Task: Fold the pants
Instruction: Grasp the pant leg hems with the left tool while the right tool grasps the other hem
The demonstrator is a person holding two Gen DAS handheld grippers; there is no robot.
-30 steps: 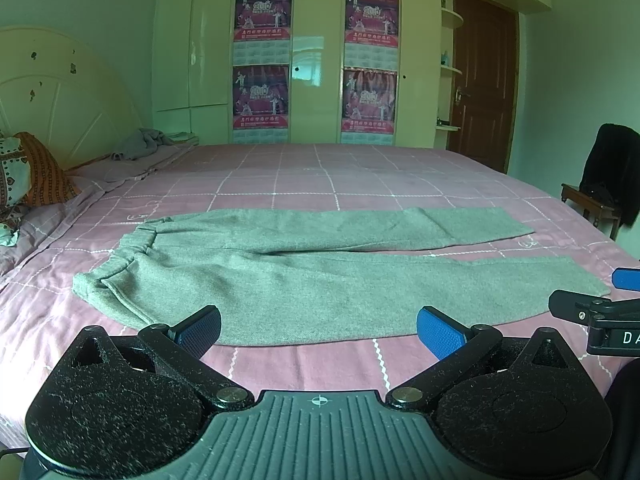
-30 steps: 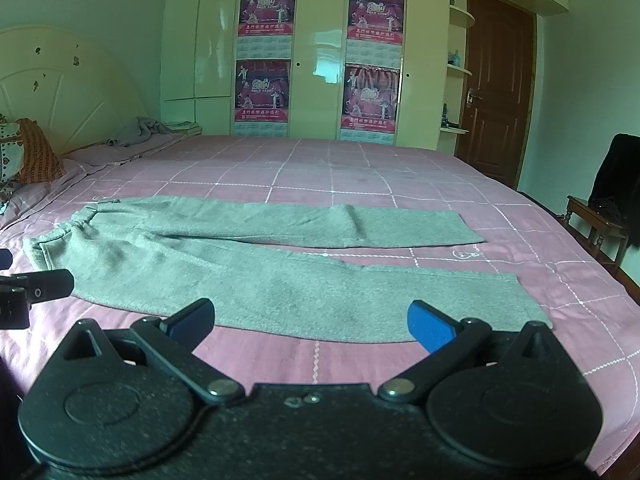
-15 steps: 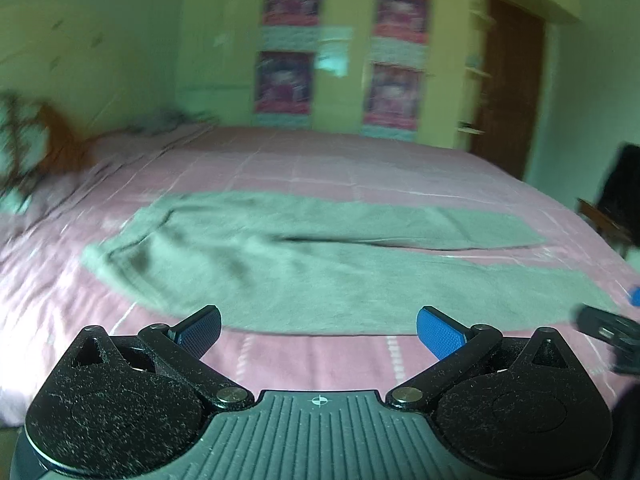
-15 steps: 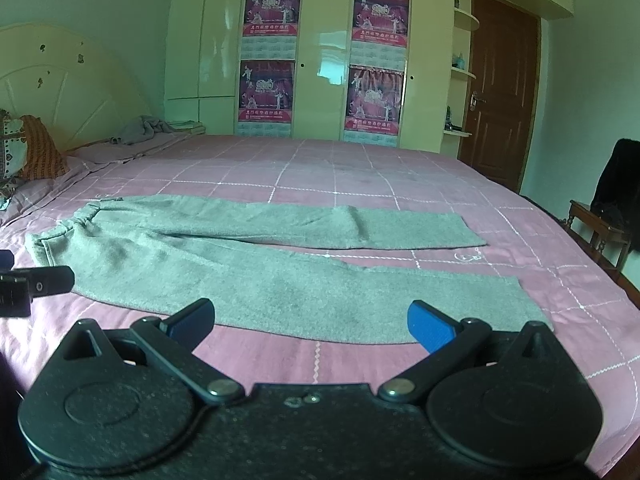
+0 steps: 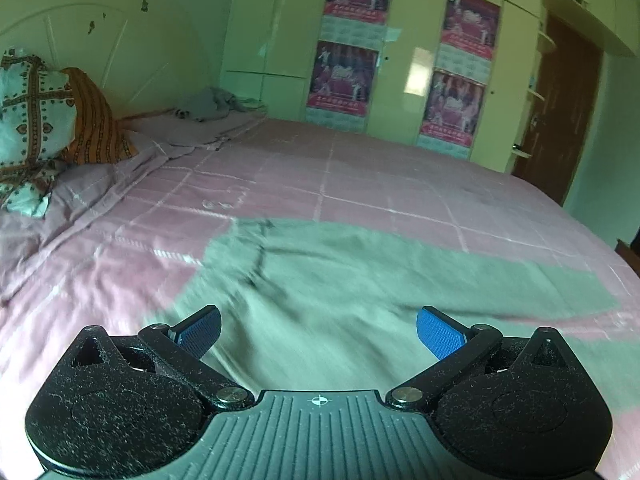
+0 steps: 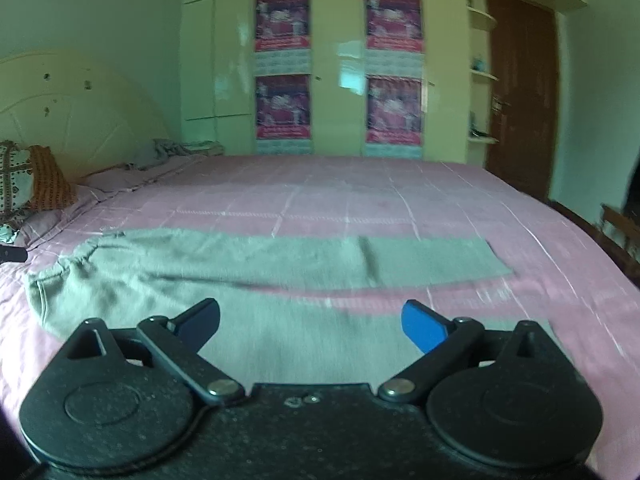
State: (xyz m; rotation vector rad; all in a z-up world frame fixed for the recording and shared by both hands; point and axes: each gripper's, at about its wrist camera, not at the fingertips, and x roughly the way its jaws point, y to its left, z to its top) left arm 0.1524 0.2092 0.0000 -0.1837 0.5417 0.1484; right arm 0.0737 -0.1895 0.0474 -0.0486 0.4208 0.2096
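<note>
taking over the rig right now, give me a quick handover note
Left gripper: open, empty, over the waist end of the pants.
Right gripper: jaws closing, nothing gripped, over the near leg.
Pants: flat on the pink bed, waist toward the pillows, legs side by side with a gap between them.
Done: pants laid out.
Left: every fold; probably start by bringing one leg onto the other.

Bedroom setting: pink checked bedspread (image 6: 400, 200); cream arched headboard (image 5: 100, 52); patterned pillows (image 5: 36, 120) at the head of the bed; crumpled grey cloth (image 5: 208, 106) beyond them; pale wardrobe (image 6: 340, 60) bearing four posters (image 6: 282, 20); brown door (image 6: 520, 92) at right.
</note>
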